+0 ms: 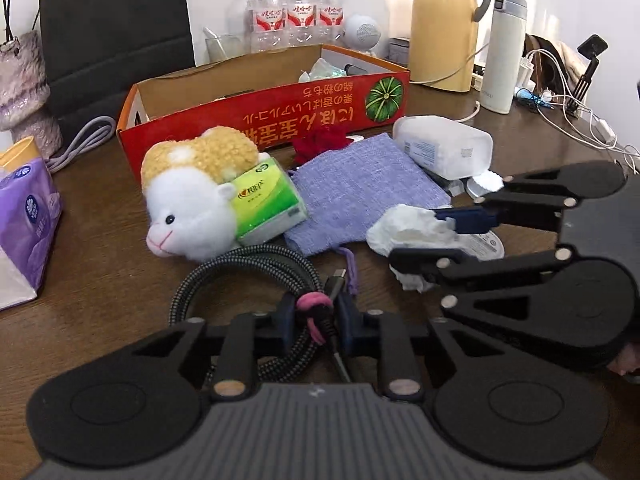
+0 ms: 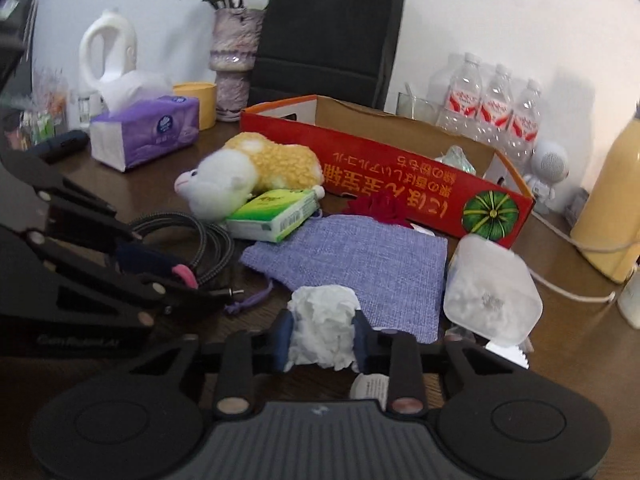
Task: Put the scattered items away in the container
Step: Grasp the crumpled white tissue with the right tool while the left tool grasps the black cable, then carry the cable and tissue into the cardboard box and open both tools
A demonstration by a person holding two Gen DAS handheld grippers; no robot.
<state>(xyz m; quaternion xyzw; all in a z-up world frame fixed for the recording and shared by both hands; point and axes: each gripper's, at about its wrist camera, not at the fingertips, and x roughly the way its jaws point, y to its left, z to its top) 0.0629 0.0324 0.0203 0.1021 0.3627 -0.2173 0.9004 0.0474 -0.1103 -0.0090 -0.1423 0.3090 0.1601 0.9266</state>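
A red cardboard box [image 1: 248,120] [image 2: 400,176] stands open at the back of the brown table. My left gripper [image 1: 314,320] is shut on a coiled braided cable [image 1: 240,276] at its pink tie. The left gripper shows in the right wrist view [image 2: 176,276] too. My right gripper [image 2: 322,336] is shut on a crumpled white tissue [image 2: 322,320] [image 1: 404,228]. In front of the box lie a plush hamster [image 1: 192,196], a green tissue pack [image 1: 268,204], a purple cloth pouch [image 1: 356,192], a red flower [image 1: 320,142] and a clear plastic tub [image 1: 444,148] [image 2: 492,292].
A purple tissue box [image 1: 24,220] sits at the left. Behind the box stand a black bag [image 1: 116,28], three water bottles [image 1: 296,12], a yellow jug [image 1: 448,28], a white flask [image 1: 502,52] and tangled white cables [image 1: 568,104]. A vase [image 2: 232,60] stands at the back.
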